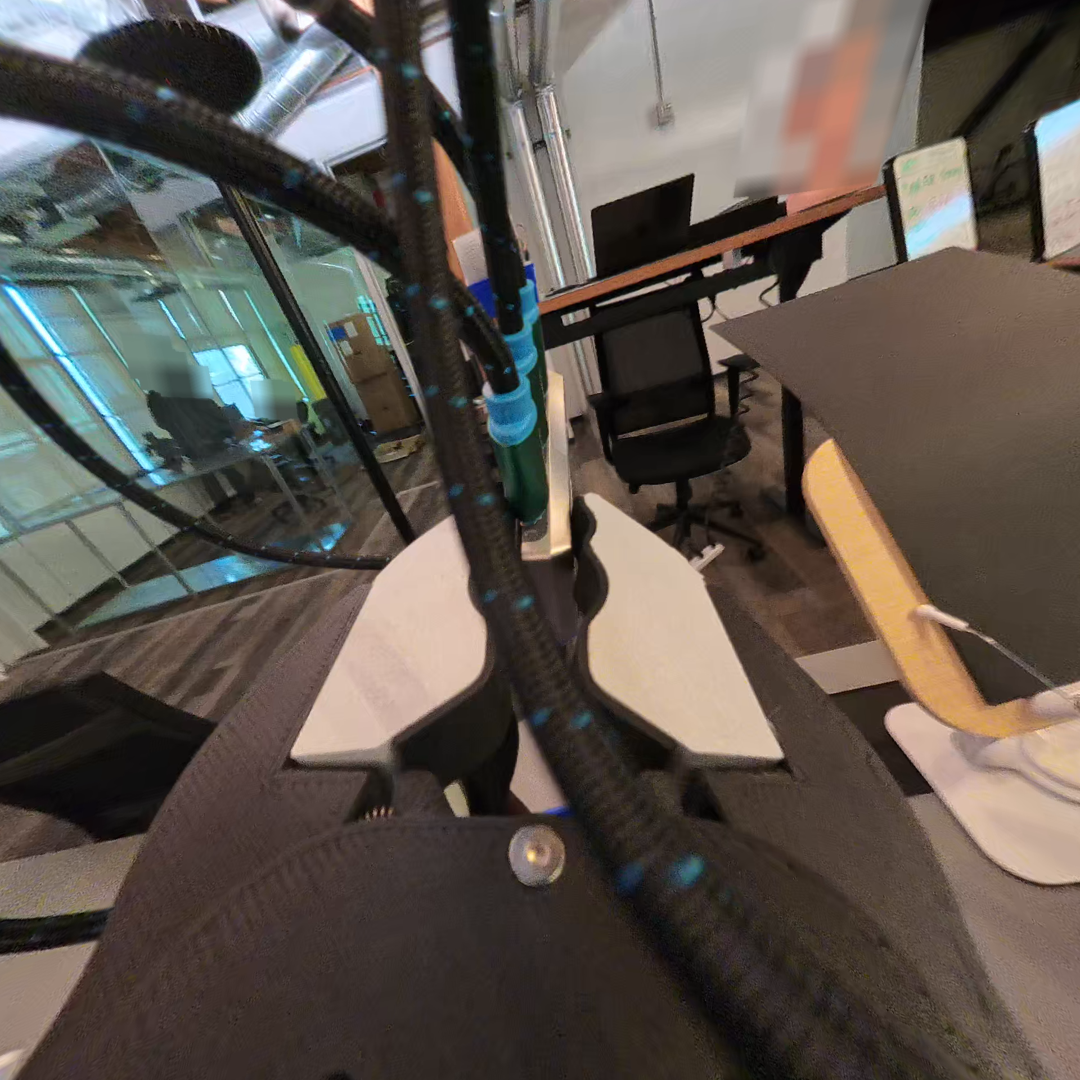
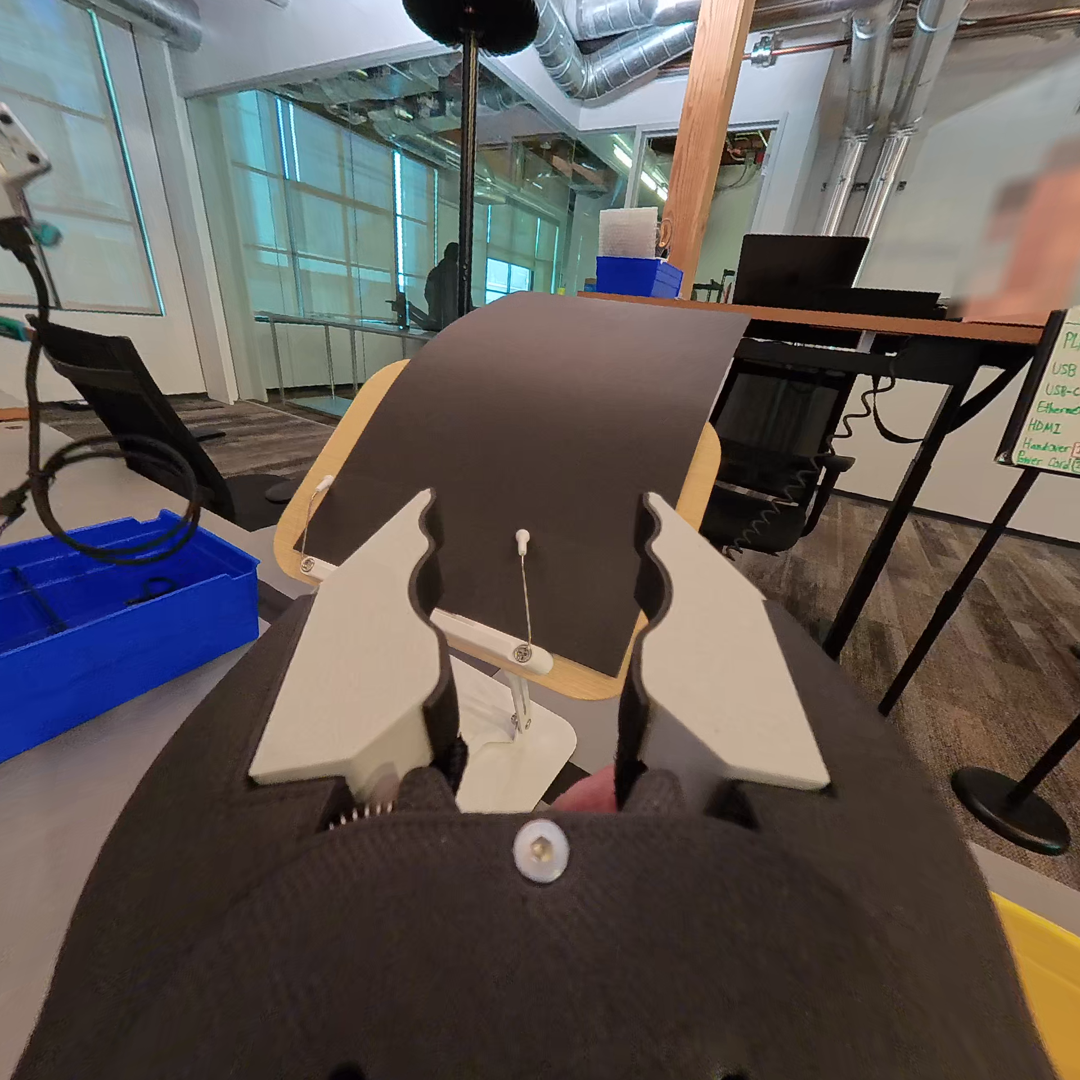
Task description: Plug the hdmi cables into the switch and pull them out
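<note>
Your left tool [image 1: 546,535] is raised off the desk and its fingers are drawn nearly together around the silver switch [image 1: 555,467], which stands on edge between the fingertips; whether the pads actually press it cannot be told behind the cables. Two HDMI plugs [image 1: 520,461] with green bodies and light-blue collars sit side by side in the switch. Their black braided cables [image 1: 514,613] loop across the left wrist view, one running straight down between the fingers. In the right wrist view the same switch [image 2: 20,169] shows at the far left edge, held high, with cable [image 2: 117,502] hanging from it in a coil above the blue bin [image 2: 134,631] on the grey desk [image 2: 105,818]. Your right tool [image 2: 537,514] stands with its fingers well apart and nothing between them, pointed at a wooden stand with a dark board [image 2: 543,444] just beyond it.
</note>
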`<state>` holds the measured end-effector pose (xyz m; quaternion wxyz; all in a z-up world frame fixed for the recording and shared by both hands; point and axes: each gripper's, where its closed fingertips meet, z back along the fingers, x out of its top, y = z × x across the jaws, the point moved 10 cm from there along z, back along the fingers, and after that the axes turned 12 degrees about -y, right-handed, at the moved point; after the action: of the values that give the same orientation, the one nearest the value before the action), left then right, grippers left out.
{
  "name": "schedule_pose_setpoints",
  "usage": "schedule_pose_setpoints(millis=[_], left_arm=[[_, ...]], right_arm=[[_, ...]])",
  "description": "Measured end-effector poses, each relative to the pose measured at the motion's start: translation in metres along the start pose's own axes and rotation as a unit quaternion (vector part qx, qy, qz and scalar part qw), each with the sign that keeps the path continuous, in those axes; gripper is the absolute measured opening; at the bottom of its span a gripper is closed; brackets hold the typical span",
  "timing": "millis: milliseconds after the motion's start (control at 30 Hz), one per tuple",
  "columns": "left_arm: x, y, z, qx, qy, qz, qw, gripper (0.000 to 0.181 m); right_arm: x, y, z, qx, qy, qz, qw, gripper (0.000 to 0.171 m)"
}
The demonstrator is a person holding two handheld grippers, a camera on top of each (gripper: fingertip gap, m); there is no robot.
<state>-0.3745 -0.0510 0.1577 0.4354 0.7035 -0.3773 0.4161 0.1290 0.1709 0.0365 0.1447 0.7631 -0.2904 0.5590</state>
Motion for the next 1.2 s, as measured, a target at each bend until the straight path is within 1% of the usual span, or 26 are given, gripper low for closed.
schedule_pose_setpoints(millis=[67,133,200,267,367,467,533,700,767,833,933,967,1033,1100,1200], left_arm=[[0.009,0.000,-0.005,-0.005,0.017,-0.039,0.999,0.022],[0.010,0.004,-0.008,-0.017,0.025,-0.011,0.999,0.021],[0.011,0.007,-0.005,-0.002,0.024,-0.020,1.000,0.021],[0.017,0.004,0.004,-0.006,0.010,-0.016,1.000,0.023],[0.032,-0.012,0.017,-0.011,0.006,-0.086,0.996,0.022],[0.049,-0.031,0.023,-0.027,0.019,-0.145,0.989,0.022],[0.060,-0.045,0.027,-0.033,0.031,-0.200,0.979,0.021],[0.085,-0.095,0.041,-0.041,0.048,-0.352,0.934,0.021],[0.090,-0.116,0.048,-0.046,0.041,-0.390,0.919,0.021],[0.091,-0.137,0.054,-0.045,0.039,-0.444,0.894,0.022],[0.086,-0.169,0.065,-0.054,0.031,-0.511,0.857,0.021],[0.082,-0.180,0.068,-0.054,0.033,-0.539,0.840,0.022],[0.073,-0.200,0.074,-0.063,0.029,-0.575,0.815,0.021],[0.063,-0.219,0.081,-0.067,0.027,-0.615,0.785,0.021],[0.045,-0.243,0.090,-0.086,0.016,-0.650,0.755,0.021]], right_arm=[[-0.004,-0.001,-0.002,0.000,0.006,-0.002,1.000,0.064],[-0.008,0.000,-0.004,0.001,0.013,-0.003,1.000,0.064],[-0.010,0.002,-0.006,0.006,0.017,-0.002,1.000,0.064],[-0.009,0.005,-0.006,0.010,0.015,0.000,1.000,0.064],[-0.006,0.010,-0.007,0.020,0.012,0.001,1.000,0.064],[-0.006,0.018,-0.010,0.043,0.013,-0.007,0.999,0.064],[-0.005,0.024,-0.011,0.058,0.014,-0.008,0.998,0.064],[0.006,0.037,-0.010,0.096,0.004,-0.008,0.995,0.063],[0.012,0.041,-0.008,0.113,-0.007,-0.018,0.993,0.062],[0.018,0.044,-0.005,0.136,-0.021,-0.033,0.990,0.058],[0.028,0.043,0.001,0.172,-0.053,-0.083,0.980,0.050],[0.031,0.042,0.004,0.180,-0.063,-0.091,0.977,0.045],[0.037,0.039,0.010,0.192,-0.076,-0.098,0.973,0.041],[0.043,0.036,0.015,0.201,-0.092,-0.113,0.969,0.039],[0.054,0.034,0.023,0.223,-0.122,-0.139,0.957,0.038]])
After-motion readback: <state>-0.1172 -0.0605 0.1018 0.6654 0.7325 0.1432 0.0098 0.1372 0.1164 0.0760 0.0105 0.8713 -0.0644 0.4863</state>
